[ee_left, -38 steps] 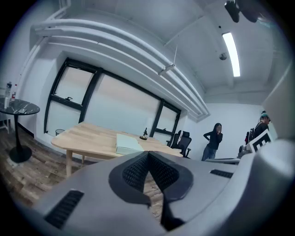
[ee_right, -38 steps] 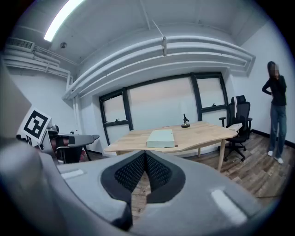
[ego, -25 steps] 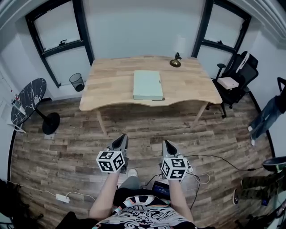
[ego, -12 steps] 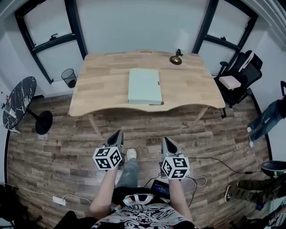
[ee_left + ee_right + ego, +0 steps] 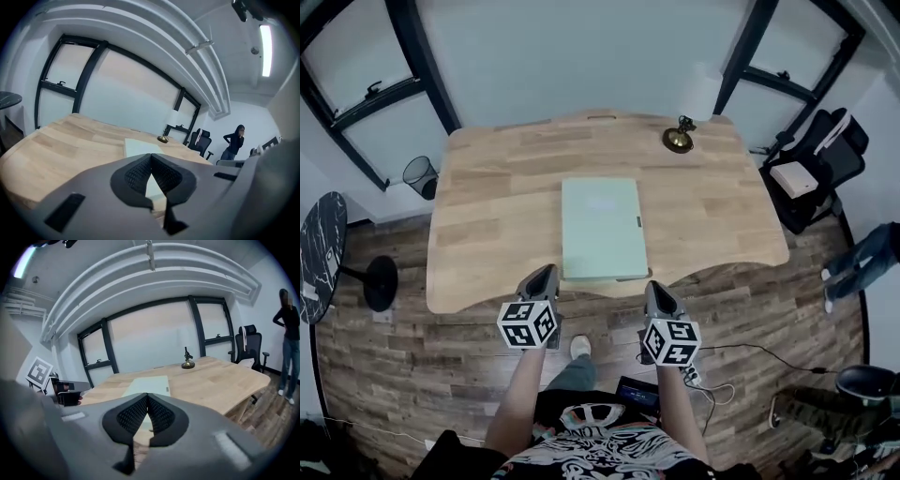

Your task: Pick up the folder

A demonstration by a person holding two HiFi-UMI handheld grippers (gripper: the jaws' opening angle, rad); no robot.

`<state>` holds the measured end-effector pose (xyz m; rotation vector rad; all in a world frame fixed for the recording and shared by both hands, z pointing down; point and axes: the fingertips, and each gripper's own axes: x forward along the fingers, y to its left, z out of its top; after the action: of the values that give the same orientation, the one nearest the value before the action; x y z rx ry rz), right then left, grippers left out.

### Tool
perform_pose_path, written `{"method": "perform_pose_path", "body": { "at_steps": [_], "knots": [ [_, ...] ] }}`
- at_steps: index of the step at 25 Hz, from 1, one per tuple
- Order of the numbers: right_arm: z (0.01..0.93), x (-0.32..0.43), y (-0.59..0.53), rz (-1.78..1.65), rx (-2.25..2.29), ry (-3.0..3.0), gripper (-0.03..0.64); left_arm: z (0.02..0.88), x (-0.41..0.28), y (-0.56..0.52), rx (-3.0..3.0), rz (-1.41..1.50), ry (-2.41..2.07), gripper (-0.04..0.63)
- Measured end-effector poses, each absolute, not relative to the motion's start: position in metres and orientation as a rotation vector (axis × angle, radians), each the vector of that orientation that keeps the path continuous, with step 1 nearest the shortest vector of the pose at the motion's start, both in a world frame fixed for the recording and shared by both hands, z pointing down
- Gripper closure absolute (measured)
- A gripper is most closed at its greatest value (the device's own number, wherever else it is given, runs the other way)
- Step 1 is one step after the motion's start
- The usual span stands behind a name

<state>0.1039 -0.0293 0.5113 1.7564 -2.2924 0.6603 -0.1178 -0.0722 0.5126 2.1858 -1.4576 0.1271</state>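
A pale green folder (image 5: 602, 229) lies flat in the middle of the wooden table (image 5: 487, 225), its near edge close to the table's front edge. It also shows in the left gripper view as the folder (image 5: 139, 146) and in the right gripper view as the folder (image 5: 149, 385). My left gripper (image 5: 544, 274) is shut and empty, its tips at the table's front edge just left of the folder's near corner. My right gripper (image 5: 656, 289) is shut and empty too, by the front edge just right of the folder. Neither touches the folder.
A small brass ornament (image 5: 678, 138) stands at the table's far right. A black office chair (image 5: 811, 178) is to the right, a wire bin (image 5: 420, 175) and a round dark side table (image 5: 321, 253) to the left. Cables (image 5: 741, 349) lie on the floor. A person (image 5: 290, 341) stands at the right.
Both grippers have travelled forward together from the open floor to the table's front edge, and the table and folder now look larger and closer. Both stayed shut.
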Motion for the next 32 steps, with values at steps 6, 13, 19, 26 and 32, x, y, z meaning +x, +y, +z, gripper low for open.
{"method": "perform_pose_path", "body": {
  "at_steps": [6,13,19,26,32],
  "knots": [
    [0.519,0.118,-0.116,0.708,1.822,-2.221,0.612,0.529,-0.122,-0.163,2.138,0.145,-1.406,0.588],
    [0.527,0.13,-0.146,0.742,1.853,-2.186,0.612,0.542,-0.116,-0.204,2.142,0.17,-1.376,0.588],
    [0.532,0.129,-0.16,0.774,1.842,-2.205,0.612,0.551,-0.11,-0.216,2.131,0.196,-1.362,0.586],
    [0.548,0.129,-0.171,0.808,1.782,-2.198,0.612,0.565,-0.107,-0.225,2.121,0.244,-1.361,0.586],
    [0.564,0.132,-0.183,0.874,1.756,-2.179,0.611,0.579,-0.102,-0.234,2.135,0.316,-1.341,0.586]
  ]
}}
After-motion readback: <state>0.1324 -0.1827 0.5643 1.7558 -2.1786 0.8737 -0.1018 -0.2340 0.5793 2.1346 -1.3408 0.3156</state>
